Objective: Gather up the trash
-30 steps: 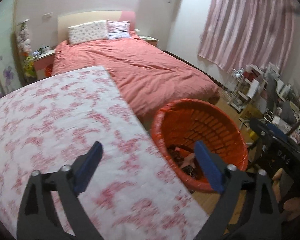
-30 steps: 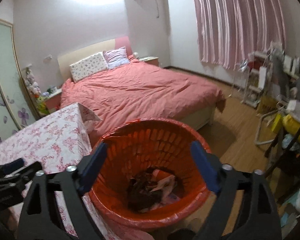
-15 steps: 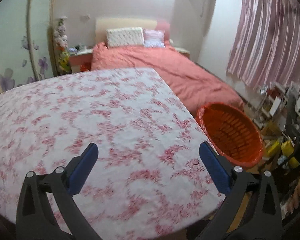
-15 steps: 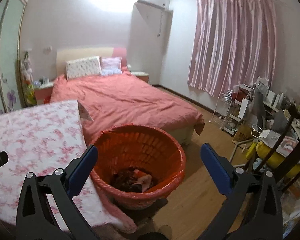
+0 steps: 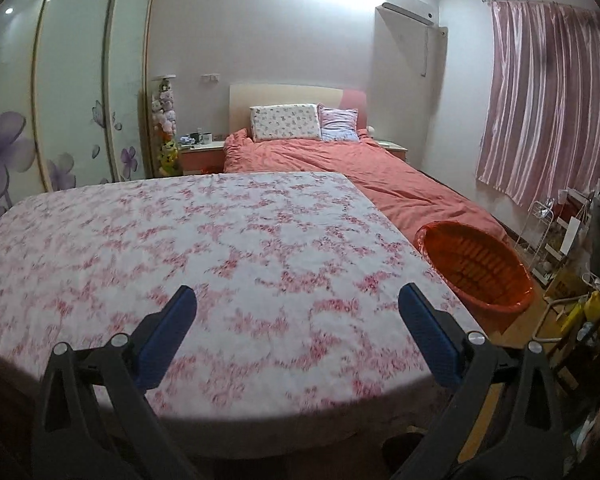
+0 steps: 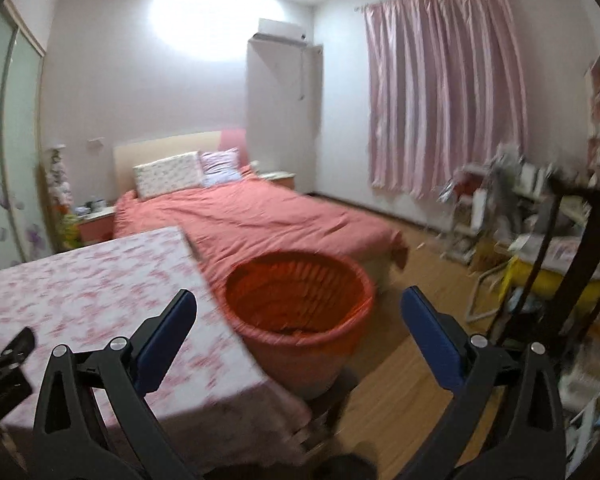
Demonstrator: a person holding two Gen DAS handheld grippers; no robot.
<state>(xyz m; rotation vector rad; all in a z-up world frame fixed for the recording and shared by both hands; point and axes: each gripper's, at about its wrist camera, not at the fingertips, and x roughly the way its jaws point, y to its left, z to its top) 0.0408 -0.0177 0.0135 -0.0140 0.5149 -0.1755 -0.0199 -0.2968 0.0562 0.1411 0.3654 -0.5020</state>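
Jaws on both grippers are standing wide apart and holding nothing: the left gripper [image 5: 296, 308] is now facing the flowered desk [image 5: 220, 240], having swung away from the orange trash basket [image 5: 476, 264], and the right gripper [image 6: 298, 310] is backing off from that basket [image 6: 296, 296], where it was hovering a second ago. Sitting on the floor between desk and bed [image 6: 260, 216], the basket already holds scraps. No trash is showing on the desk, suggesting collection is nearly finished.
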